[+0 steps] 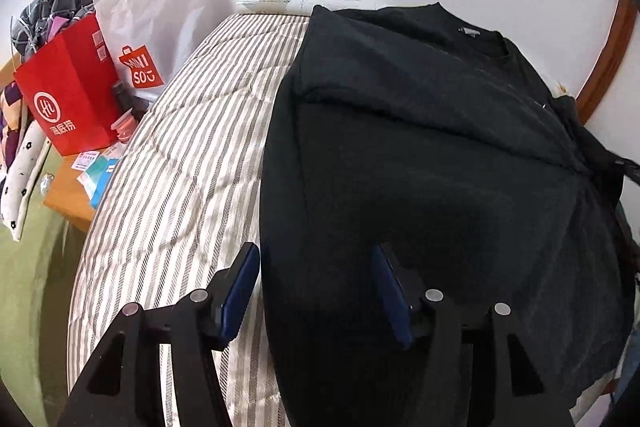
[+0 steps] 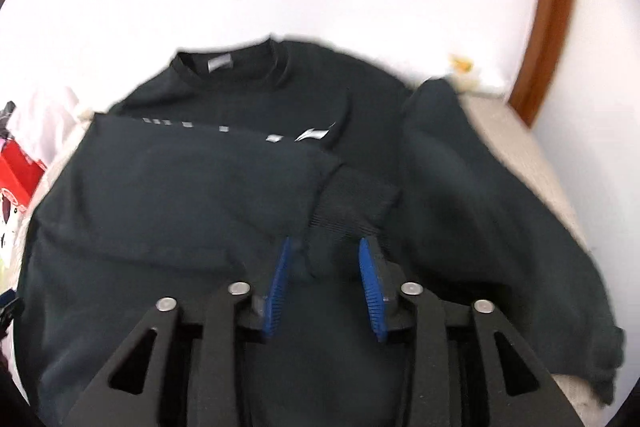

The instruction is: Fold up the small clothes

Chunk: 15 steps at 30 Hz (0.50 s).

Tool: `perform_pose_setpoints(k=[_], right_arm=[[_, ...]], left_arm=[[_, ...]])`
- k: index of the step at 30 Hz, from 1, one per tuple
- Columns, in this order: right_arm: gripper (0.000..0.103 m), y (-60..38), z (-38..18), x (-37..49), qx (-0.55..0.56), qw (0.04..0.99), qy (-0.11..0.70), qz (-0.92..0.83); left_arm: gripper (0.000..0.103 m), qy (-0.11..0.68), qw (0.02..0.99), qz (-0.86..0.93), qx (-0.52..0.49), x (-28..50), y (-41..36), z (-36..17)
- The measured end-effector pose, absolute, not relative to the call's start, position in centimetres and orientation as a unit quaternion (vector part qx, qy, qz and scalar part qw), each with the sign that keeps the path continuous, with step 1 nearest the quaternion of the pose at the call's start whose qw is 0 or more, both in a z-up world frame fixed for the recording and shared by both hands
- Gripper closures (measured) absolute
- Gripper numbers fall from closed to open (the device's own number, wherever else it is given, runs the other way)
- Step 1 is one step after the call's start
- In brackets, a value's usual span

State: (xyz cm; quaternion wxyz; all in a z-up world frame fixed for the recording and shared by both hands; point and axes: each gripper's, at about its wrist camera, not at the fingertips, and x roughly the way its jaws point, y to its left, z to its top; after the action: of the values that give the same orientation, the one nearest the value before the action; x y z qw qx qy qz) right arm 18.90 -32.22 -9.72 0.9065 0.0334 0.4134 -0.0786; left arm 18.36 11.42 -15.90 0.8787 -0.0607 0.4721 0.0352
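Observation:
A black sweatshirt (image 1: 432, 131) lies flat on a striped mattress (image 1: 192, 147), collar toward the wall. Its left sleeve is folded across the chest, its ribbed cuff (image 2: 352, 203) near the middle. The sweatshirt (image 2: 200, 187) fills the right wrist view, with white print partly covered by the sleeve; the other sleeve (image 2: 472, 207) lies out to the right. My left gripper (image 1: 316, 259) is open and empty, straddling the shirt's left edge low down. My right gripper (image 2: 325, 251) is open just above the shirt, in front of the folded cuff.
A red paper bag (image 1: 68, 95) and a white Miniso bag (image 1: 152, 23) stand on a wooden bedside table (image 1: 72, 203) left of the mattress, with clothes piled behind. A white wall is at the back. A brown wooden frame (image 2: 548, 19) rises at right.

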Motion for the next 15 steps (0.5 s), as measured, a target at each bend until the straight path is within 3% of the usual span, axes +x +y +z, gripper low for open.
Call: perform_pose_setpoints(k=[4,15], right_arm=[[0.031,-36.9,-7.9,12.9,0.026,0.916,0.377,-0.136],[0.029,-51.1,-14.1,2.7,0.060,0.855,0.437,-0.274]], left_arm=[[0.046,0.478,0.875,0.035,-0.063,17.6,11.1,-16.4],[0.039,0.476,0.877,0.032,-0.054,15.9,10.7,-17.3]])
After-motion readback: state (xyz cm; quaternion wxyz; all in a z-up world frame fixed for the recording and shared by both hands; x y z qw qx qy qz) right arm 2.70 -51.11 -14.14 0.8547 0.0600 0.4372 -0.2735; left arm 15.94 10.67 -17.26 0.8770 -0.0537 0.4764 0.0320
